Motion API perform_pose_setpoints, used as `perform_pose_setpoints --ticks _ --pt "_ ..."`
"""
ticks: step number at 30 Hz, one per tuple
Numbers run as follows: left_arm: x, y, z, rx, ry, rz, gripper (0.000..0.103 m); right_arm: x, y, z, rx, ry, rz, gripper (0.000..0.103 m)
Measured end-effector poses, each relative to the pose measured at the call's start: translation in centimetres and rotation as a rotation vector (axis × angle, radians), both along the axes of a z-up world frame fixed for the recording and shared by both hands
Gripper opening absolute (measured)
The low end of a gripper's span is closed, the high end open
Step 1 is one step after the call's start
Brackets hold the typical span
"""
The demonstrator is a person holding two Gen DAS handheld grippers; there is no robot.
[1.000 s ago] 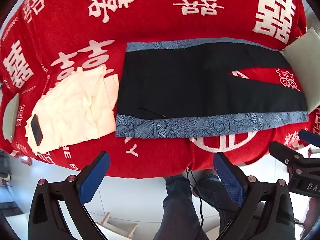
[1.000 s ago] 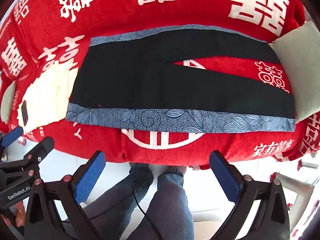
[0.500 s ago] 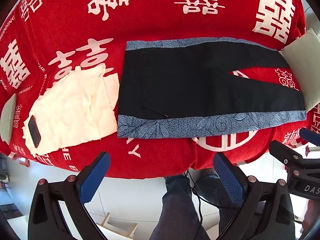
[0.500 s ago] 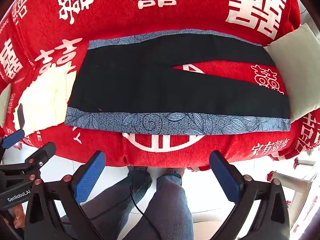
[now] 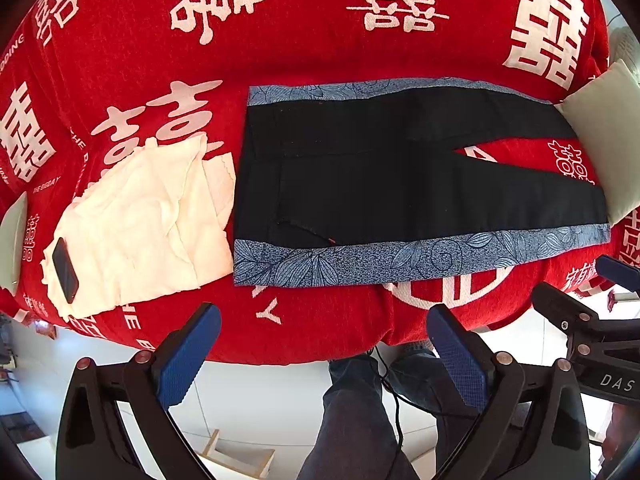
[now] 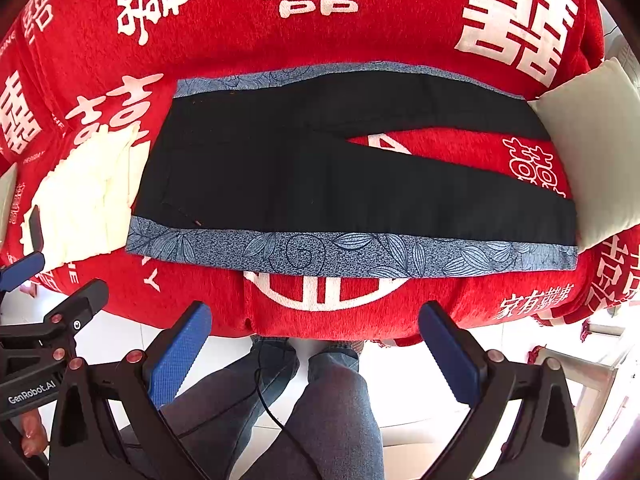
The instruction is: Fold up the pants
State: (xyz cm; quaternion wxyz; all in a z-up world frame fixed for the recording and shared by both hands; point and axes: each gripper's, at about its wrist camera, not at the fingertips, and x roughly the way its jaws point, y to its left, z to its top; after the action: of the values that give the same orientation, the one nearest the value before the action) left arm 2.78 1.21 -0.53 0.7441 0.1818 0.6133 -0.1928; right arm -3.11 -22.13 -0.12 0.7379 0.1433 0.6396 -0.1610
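Note:
Black pants (image 5: 380,184) with blue leaf-patterned side stripes lie flat on a red bed cover (image 5: 304,36), waist to the left, legs spread in a narrow V to the right. They also show in the right wrist view (image 6: 320,176). My left gripper (image 5: 324,344) is open and empty, held off the bed's near edge below the waist end. My right gripper (image 6: 316,340) is open and empty, off the near edge below the middle of the near leg.
A cream cloth (image 5: 148,224) with a black phone (image 5: 66,270) on it lies left of the waist. A pale cushion (image 5: 604,136) touches the leg ends at the right. The person's legs (image 6: 320,412) stand on the white floor below.
Both grippers have moved a little closer to the bed and stay open. The pants have not moved.

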Motion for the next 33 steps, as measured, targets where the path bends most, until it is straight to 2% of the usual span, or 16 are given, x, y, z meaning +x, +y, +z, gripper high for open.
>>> perform_pose_setpoints --ticks 14,23,33 --pt "0.3 -0.5 0.0 0.010 -0.007 -0.013 0.103 0.4 -0.4 -0.2 0.005 0.005 -0.006 0.103" --pt "0.6 -0.7 -0.6 0.004 0.019 -0.005 0.103 0.7 -0.9 -0.9 0.016 0.016 -0.004 0.103" --pt "1.4 -1.1 -2.7 -0.008 0.052 0.005 0.103 0.8 -2.3 -2.8 0.054 0.041 -0.042 0.103"
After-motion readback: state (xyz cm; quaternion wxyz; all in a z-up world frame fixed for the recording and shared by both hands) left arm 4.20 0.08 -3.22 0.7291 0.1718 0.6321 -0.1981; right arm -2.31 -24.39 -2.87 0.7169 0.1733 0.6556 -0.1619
